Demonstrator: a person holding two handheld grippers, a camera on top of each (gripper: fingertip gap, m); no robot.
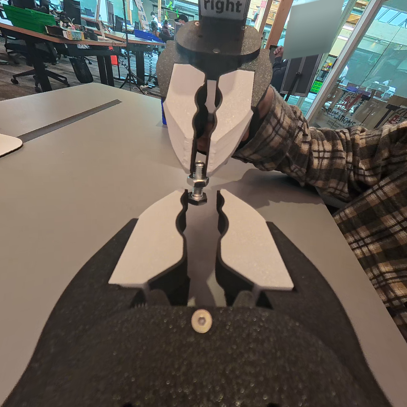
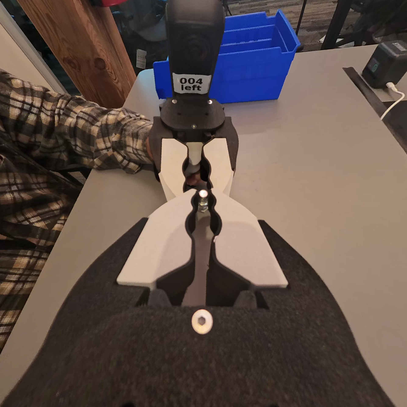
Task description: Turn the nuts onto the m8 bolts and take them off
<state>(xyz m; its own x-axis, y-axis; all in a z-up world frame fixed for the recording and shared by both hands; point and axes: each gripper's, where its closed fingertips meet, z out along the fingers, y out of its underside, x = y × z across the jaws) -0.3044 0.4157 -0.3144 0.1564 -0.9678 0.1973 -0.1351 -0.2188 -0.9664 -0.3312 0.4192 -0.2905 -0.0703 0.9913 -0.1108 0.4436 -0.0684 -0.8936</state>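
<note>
A silver M8 bolt (image 1: 196, 191) stands upright on the grey table (image 1: 88, 187), head down, with a hex nut (image 1: 196, 179) partway up its thread. My right gripper (image 1: 199, 169) reaches in from the far side, shut on the bolt's top end. In the right wrist view the bolt's end (image 2: 203, 193) sits in the notch between my right gripper's (image 2: 202, 191) tips, with the nut (image 2: 202, 207) below. My left gripper (image 1: 201, 192) is open. The bolt head lies between its tips, close against the left finger (image 1: 154, 231).
A blue bin (image 2: 253, 72) stands at the table's far edge behind the left gripper's white fingers (image 2: 171, 167). A black device with a white cable (image 2: 387, 66) sits at the right. Plaid sleeves (image 1: 330, 158) rest on the table. A white board corner (image 1: 8, 145) lies far left. Both grippers' tips are close together, under 4 cm apart.
</note>
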